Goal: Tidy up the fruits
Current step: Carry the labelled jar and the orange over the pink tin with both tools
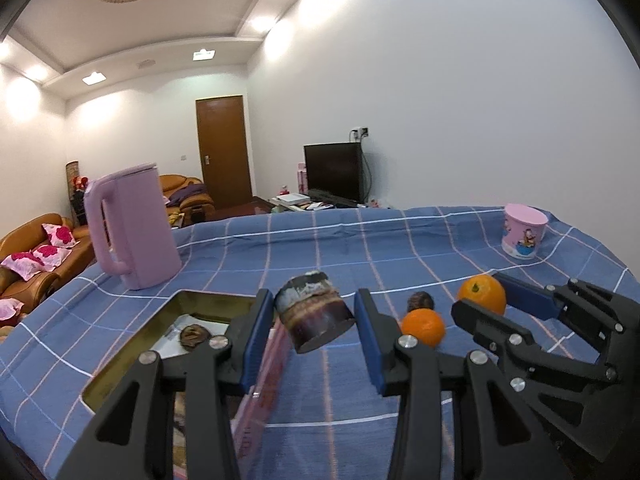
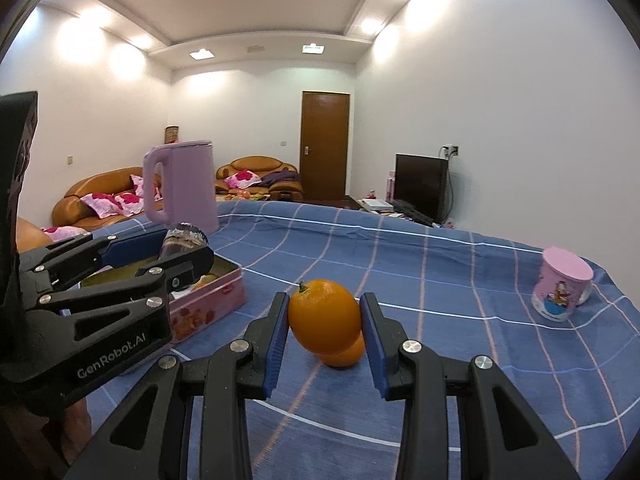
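My left gripper is shut on a dark purple sugarcane piece and holds it above the right edge of the pink tin box. A dark brown fruit lies inside the box. My right gripper is shut on a large orange, held just above the blue checked cloth. A smaller orange lies right behind it; it also shows in the left wrist view. A small dark fruit lies on the cloth beyond it.
A pink kettle stands at the back left of the table, behind the box. A pink cartoon mug stands at the far right. The blue checked cloth covers the table. Sofas, a door and a television lie beyond.
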`<state>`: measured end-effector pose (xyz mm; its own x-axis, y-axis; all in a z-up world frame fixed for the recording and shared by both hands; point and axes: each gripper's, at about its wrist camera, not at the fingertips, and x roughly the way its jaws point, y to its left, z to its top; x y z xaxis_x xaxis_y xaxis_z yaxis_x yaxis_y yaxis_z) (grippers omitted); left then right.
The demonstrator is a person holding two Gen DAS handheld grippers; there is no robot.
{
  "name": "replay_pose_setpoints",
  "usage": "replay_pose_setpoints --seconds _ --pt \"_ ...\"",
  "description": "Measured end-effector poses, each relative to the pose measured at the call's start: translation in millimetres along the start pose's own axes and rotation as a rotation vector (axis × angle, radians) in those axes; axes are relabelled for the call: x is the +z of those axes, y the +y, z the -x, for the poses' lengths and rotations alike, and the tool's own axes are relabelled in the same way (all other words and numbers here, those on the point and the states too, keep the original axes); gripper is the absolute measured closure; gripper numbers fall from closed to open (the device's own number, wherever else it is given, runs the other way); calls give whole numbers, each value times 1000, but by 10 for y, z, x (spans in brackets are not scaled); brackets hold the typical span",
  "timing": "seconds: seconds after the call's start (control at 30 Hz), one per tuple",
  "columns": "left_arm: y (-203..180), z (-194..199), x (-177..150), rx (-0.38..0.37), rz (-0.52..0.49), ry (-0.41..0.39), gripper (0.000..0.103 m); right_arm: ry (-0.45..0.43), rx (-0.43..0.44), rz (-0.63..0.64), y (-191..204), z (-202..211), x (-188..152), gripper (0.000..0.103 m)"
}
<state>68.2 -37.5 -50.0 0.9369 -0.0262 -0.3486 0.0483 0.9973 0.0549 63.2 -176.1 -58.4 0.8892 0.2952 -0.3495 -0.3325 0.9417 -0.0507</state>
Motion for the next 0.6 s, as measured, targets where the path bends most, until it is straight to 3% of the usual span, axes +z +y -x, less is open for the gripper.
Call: replay_pose_setpoints --seconds 0.6 --pt "886 17 -75 161 73 25 59 19 120 74 571 -304 116 65"
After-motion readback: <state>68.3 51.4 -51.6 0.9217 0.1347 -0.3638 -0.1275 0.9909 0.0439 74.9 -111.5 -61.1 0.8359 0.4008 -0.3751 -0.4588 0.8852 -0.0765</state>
